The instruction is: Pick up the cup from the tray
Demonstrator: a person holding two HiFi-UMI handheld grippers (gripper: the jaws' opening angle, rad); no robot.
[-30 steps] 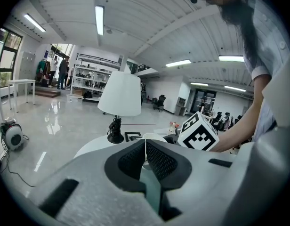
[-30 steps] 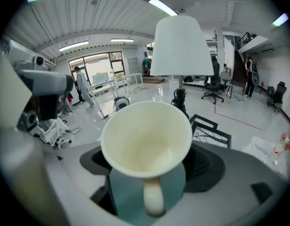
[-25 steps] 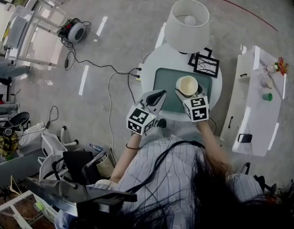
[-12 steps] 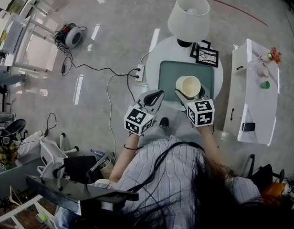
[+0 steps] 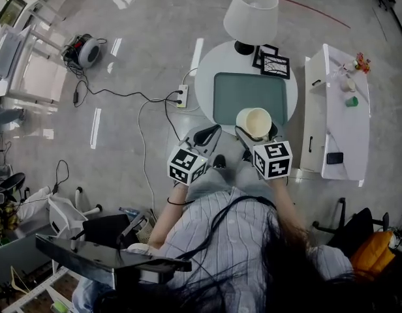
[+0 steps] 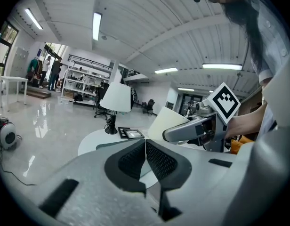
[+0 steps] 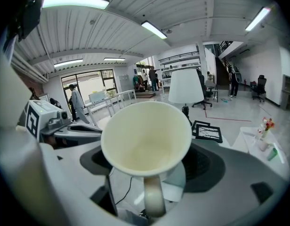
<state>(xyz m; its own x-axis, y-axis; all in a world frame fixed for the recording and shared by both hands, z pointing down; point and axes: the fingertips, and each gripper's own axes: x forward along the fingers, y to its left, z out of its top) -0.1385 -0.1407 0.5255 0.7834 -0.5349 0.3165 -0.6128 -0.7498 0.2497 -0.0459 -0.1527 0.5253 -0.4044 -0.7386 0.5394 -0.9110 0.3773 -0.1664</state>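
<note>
Cup [image 7: 145, 140] — cream, bare inside — gripped between the right gripper's [image 5: 255, 135] fingers, over the tray's [image 5: 250, 96] near edge on the round counter [image 5: 204, 96]; left gripper's [image 6: 145, 161] fingers closed together, empty.

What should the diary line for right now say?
right gripper: shut on cup | cup: empty, lifted over near edge of tray | left gripper: shut, holding nothing

Lamp [image 5: 251, 15] and frames [image 5: 271, 62] behind tray [image 5: 248, 96]
</note>
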